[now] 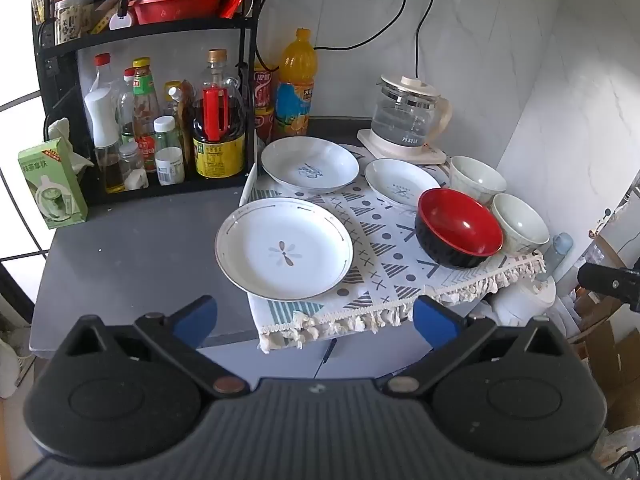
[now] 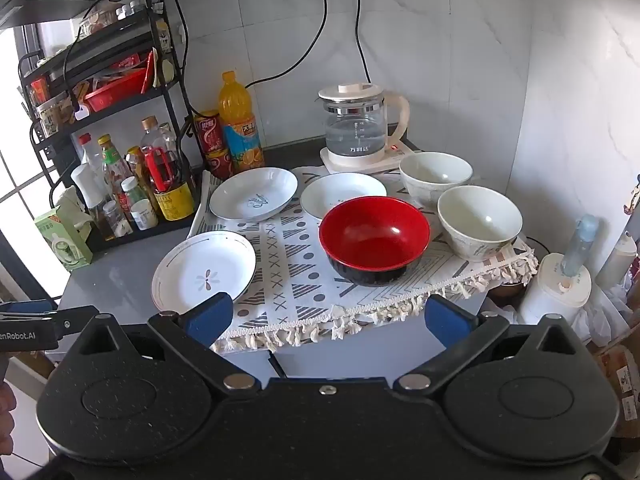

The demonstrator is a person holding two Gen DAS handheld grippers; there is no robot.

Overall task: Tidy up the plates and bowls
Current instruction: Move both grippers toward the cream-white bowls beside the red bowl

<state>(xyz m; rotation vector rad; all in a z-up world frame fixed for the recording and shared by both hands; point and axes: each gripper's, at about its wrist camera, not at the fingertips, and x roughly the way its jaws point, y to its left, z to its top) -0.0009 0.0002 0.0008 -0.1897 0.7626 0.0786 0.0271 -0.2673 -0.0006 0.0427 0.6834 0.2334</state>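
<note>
Both the left hand-held gripper [image 1: 314,318] and the right hand-held gripper [image 2: 328,318] hang spread wide and empty off the desk's [image 1: 132,232] front edge. The flower plate [image 1: 285,248] overhangs the cloth [image 1: 384,256] near that edge; a clumsy pinch on its rim could tip it off. The red bowl [image 2: 374,232] sits touching a white bowl [image 2: 478,220] toward the right edge, so lifting it carelessly may knock them together.

Nearest me, the white plate with the grey flower mark [image 1: 284,249] lies flat, half over the patterned cloth's [image 1: 384,240] left edge. Behind it sit two white plates with blue marks, the larger [image 1: 310,165] left of the smaller [image 1: 400,182]. The red-lined black bowl [image 1: 458,227] stands upright, touching two pale bowls, far [image 1: 478,179] and near [image 1: 520,225].
</note>
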